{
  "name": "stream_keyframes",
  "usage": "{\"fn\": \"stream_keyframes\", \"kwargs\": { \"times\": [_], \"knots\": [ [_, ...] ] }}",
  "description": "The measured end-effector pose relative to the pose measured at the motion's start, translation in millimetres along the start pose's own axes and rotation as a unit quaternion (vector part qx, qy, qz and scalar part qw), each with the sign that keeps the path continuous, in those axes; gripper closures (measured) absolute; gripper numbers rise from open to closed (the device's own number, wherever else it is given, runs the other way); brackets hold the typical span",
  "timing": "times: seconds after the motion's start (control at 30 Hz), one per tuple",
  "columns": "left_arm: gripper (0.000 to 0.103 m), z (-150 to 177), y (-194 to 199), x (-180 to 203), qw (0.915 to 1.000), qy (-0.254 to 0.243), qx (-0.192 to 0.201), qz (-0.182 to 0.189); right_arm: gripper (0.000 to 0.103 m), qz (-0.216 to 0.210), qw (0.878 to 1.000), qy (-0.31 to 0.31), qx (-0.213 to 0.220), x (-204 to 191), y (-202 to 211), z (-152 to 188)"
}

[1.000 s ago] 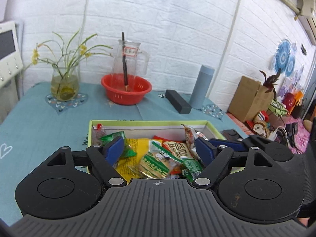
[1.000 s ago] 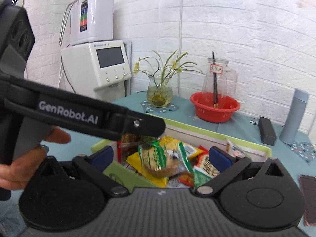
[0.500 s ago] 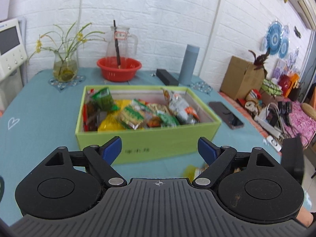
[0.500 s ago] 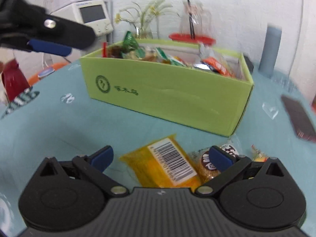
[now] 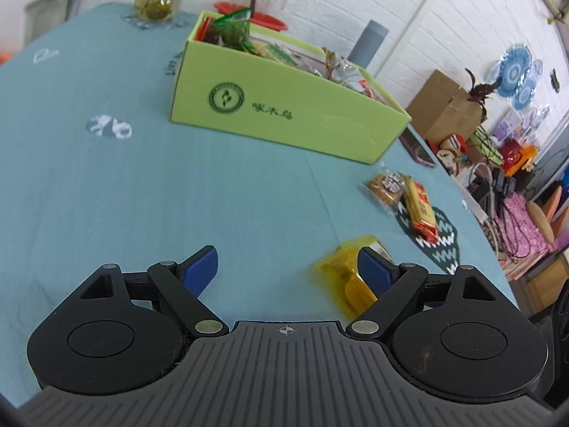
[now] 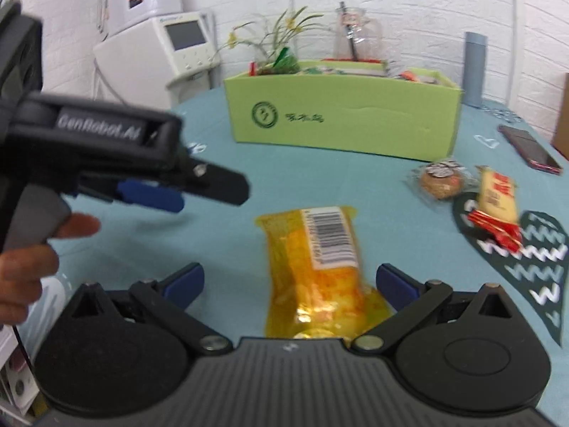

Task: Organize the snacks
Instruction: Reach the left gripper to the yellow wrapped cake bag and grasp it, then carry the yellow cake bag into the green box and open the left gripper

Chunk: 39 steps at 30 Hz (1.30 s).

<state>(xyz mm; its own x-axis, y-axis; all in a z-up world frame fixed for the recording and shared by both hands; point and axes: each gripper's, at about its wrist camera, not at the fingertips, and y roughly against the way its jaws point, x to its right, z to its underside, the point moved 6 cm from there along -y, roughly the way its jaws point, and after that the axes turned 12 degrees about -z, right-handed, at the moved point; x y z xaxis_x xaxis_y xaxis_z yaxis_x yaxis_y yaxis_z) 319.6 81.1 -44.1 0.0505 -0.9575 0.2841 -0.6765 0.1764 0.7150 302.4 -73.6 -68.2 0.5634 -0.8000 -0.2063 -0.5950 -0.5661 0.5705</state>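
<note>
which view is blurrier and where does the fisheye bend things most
Right wrist view: more motion blur, smearing the left gripper and its lettering, and the yellow snack packet; the green box is soft. Left wrist view: sharper, the box logo readable, though the far vase is soft; the table edge curves strongly and the corners go dark.

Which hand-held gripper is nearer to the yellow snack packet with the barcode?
Right. The right hand-held gripper has the yellow packet between its open fingers; the left hand-held gripper is beside it, to the packet's left.

A lived-in home room: flower vase (image 6: 274,41), water dispenser (image 6: 156,32), cluttered floor corner (image 5: 498,149).
</note>
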Motion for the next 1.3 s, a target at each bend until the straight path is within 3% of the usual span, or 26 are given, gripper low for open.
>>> {"fn": "stream_keyframes", "kwargs": {
  "times": [0.23, 0.47, 0.8, 0.87, 0.93, 1.03, 1.3],
  "knots": [
    [0.025, 11, -5, 29, 0.9988, -0.004, -0.03, 0.039, 0.001, -0.009, 1.0, -0.027, 0.003, 14, 5, 3],
    [0.028, 15, -23, 55, 0.9975, -0.028, -0.05, 0.041, 0.001, -0.027, 1.0, -0.005, -0.014, 10, -1, 5],
    [0.032, 22, -23, 65, 0.9965, -0.059, -0.045, 0.038, 0.003, -0.025, 0.998, 0.045, -0.035, 3, -5, 9],
    [0.044, 27, -20, 69, 0.9953, -0.077, -0.044, 0.038, 0.006, -0.039, 0.997, 0.048, -0.035, -1, -3, 12],
    [0.075, 31, -20, 71, 0.9923, -0.07, -0.066, 0.078, 0.014, -0.028, 0.997, 0.065, -0.042, -8, -2, 12],
    [0.08, 26, -18, 69, 0.9927, -0.07, -0.064, 0.075, 0.029, -0.031, 0.997, 0.061, -0.039, -10, 1, 6],
    [0.081, -16, -1, 68, 0.9956, -0.067, -0.012, 0.064, 0.03, -0.044, 0.996, 0.074, 0.009, -8, -4, -39]
  ]
}}
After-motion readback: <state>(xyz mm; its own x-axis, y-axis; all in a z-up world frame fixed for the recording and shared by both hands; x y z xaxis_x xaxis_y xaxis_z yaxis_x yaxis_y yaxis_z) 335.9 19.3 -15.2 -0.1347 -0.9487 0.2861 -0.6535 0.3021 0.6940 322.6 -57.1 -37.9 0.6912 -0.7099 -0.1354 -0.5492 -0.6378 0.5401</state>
